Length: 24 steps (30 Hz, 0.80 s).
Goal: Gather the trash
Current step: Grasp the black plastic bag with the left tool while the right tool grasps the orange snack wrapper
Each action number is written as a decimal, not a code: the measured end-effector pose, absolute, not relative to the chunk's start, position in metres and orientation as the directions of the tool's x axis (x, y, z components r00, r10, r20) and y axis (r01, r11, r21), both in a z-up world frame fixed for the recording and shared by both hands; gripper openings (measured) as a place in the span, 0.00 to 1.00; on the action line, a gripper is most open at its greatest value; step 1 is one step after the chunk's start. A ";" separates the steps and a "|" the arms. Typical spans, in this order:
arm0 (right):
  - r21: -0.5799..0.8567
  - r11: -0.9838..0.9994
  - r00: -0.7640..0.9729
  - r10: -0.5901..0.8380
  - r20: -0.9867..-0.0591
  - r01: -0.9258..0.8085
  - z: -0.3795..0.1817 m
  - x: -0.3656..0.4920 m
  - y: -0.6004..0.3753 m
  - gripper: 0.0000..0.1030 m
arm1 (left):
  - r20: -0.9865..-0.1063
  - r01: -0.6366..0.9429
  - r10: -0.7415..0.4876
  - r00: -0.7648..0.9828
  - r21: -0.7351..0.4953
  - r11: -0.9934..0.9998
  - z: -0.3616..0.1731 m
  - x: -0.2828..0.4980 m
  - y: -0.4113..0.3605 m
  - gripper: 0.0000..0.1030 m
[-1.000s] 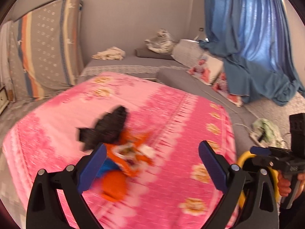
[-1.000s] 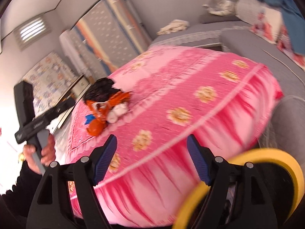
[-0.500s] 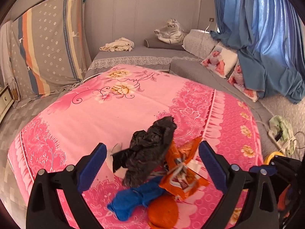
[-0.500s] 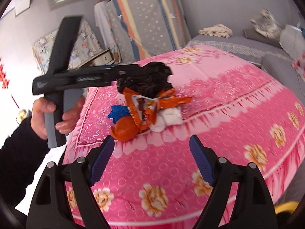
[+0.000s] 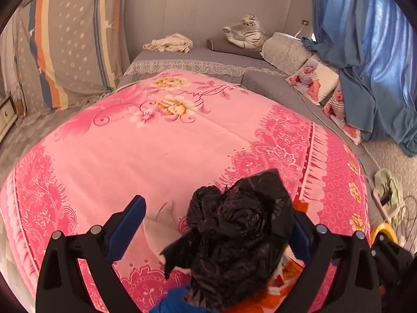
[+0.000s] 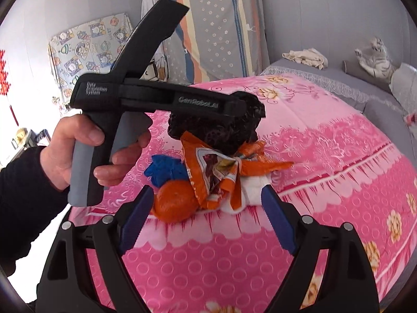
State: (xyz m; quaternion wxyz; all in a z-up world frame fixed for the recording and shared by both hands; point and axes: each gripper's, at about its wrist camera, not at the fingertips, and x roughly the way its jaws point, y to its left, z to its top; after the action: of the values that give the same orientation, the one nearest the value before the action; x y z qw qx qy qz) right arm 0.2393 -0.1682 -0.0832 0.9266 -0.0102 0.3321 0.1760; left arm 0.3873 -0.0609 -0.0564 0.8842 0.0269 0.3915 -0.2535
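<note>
Currently left gripper (image 5: 217,230) jaws apart around black bag (image 5: 239,234), not clamped. Right gripper (image 6: 206,219) just widened, nothing between, facing trash pile (image 6: 208,177).

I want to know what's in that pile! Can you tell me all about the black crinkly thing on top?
The black plastic bag looks thin, shiny and crumpled into a loose wad. It sits on top of the trash pile on the pink bedspread, over the orange wrapper. The left gripper has it between its wide-open fingers, closer to the right one; whether it touches there isn't clear.
</note>
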 end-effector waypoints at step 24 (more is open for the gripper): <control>0.236 0.933 0.643 0.358 -0.677 -0.271 -0.109 0.291 -0.182 0.25 | -0.726 0.324 -0.428 0.538 -0.290 0.900 -0.084 0.418 -0.015 0.20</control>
State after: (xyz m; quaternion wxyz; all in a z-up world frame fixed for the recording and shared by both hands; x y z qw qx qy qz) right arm 0.2914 -0.1821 -0.1090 0.9047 0.0566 0.3849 0.1738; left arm 0.4180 -0.0153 -0.0838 0.8750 -0.0601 0.4297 -0.2148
